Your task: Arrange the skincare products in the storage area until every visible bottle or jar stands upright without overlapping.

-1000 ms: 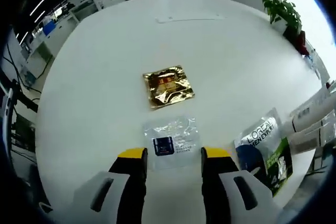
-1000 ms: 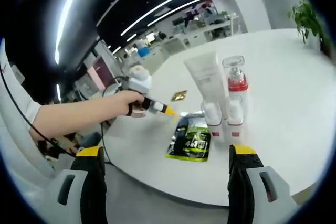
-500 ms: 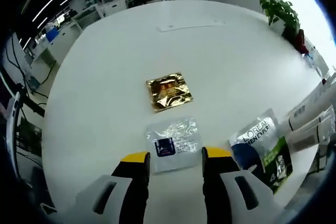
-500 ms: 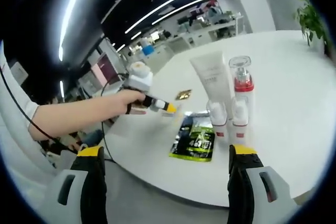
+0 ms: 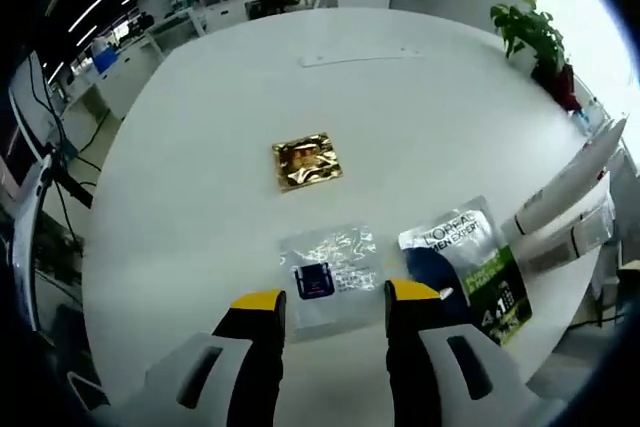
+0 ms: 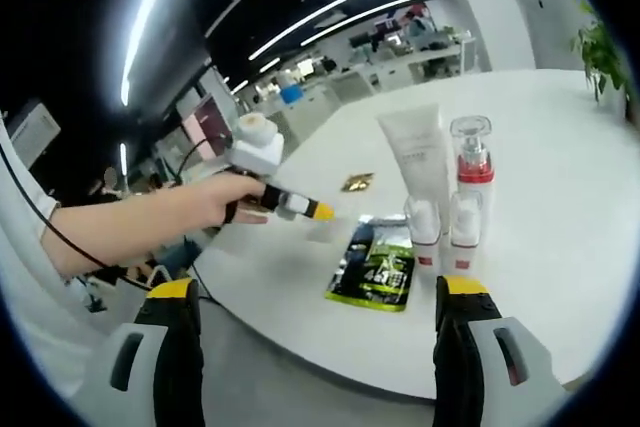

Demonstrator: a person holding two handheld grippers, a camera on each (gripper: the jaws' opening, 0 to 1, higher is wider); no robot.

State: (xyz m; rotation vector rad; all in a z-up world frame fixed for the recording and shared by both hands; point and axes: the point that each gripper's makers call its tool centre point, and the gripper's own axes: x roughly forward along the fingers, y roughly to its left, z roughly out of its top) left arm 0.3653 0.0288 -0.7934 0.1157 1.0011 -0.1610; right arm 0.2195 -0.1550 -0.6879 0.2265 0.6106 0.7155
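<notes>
hovering low over the near edge of the round white bench (image 5: 200,147), the left tongs (image 5: 325,299) stand parted with nothing between them, lined up on a clear sample sachet (image 5: 326,269) with a dark label that lies flat just ahead of the tips. a gold foil sachet (image 5: 306,162) lies farther in toward the bench's middle, and a green l'oreal men expert pouch (image 5: 472,272) lies flat beside the clear one, near the edge. in the right gripper view the right tongs (image 6: 318,299) are spread wide and hold nothing, set back off the bench edge. upright there are a white tube (image 6: 420,162) and a red-collared pump bottle (image 6: 471,162), with two small white-and-red bottles (image 6: 443,235) just in front, close together.

the risk i judge: the flat sachet offers little for the tips to bite on, so closing may skid it toward the edge or onto the pouch, making an overlap. a wide sweep could also topple the tightly grouped standing bottles.
</notes>
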